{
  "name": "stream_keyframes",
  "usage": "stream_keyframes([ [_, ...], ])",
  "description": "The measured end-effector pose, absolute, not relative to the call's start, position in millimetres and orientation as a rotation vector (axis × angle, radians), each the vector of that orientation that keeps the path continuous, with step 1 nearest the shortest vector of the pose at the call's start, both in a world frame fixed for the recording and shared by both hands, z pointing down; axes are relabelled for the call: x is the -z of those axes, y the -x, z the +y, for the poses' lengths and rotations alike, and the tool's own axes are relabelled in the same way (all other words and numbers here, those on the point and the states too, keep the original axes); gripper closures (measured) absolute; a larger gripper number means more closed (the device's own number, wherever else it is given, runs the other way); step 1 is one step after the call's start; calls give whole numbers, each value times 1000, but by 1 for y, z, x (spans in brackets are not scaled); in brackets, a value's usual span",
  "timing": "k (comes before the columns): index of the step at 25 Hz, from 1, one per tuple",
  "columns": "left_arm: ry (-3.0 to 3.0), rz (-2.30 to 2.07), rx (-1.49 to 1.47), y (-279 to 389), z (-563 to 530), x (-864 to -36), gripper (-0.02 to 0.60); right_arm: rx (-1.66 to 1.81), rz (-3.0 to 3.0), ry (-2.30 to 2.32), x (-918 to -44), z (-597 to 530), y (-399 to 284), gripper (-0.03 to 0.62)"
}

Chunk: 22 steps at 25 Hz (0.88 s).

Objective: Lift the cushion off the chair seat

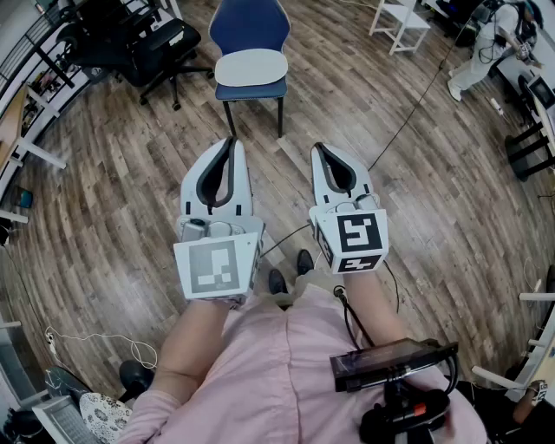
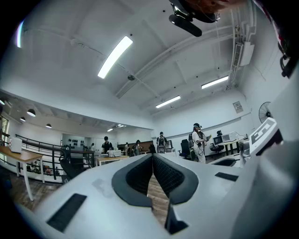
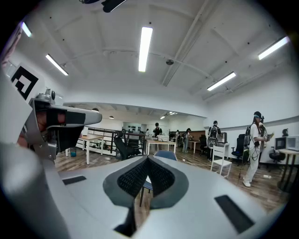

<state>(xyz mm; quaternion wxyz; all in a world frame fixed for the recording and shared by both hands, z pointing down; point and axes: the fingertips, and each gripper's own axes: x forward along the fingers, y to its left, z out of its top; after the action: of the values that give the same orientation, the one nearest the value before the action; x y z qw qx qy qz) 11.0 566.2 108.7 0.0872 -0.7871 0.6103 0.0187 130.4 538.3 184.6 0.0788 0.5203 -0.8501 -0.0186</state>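
standing on the wood-plank floor (image 1: 104, 199), well short of the furniture: one person in a pink top (image 1: 260, 381), both forearms held out forward, dark shoes (image 1: 289, 276) showing below.

- left gripper (image 1: 231, 142): held over bare floor, pointing toward the chair. jaws closed tip to tip, nothing caught between them. in the left gripper view only floor planks show through the slot behind the tips. marker cube (image 1: 217, 267) at its rear, pale square pattern facing up.
- right gripper (image 1: 317, 148): beside the left one and apart from it, same heading. jaws likewise brought together at the tips and empty. in the right gripper view the chair stands straight beyond the closed tips. its own marker cube (image 1: 351, 241) carries a black-and-white pattern.
- cushion (image 1: 251, 67): pale, rounded, lying flat on the seat of the blue chair (image 1: 251, 22). well ahead of both grippers, touched by neither.
- blue chair: upright on dark legs, back to the far side, seat facing the person.
- black office chair (image 1: 165, 43): left of the blue chair, near a railing.
- white chair (image 1: 401, 22): far right of the blue one.
- second person in white clothing (image 1: 479, 52): at the far right edge.
- black cable (image 1: 416, 108): trailing across the floor toward the right gripper.
- black device (image 1: 390, 364): mounted at the person's chest.
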Motion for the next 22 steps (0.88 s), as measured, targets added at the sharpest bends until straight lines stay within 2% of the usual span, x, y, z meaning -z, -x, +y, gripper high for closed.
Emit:
stream_keyframes([
  [20,2373,1873,-31,16,539,-130,568,37,-2566,-1535,-197,510,-102,592],
  [21,2374,1876,-23,16,535,-132,568,32,-2569,-1527,-199,506,-102,580],
  [22,2374,1880,-10,17,530,-135,568,25,-2573,-1516,-201,501,-101,507],
])
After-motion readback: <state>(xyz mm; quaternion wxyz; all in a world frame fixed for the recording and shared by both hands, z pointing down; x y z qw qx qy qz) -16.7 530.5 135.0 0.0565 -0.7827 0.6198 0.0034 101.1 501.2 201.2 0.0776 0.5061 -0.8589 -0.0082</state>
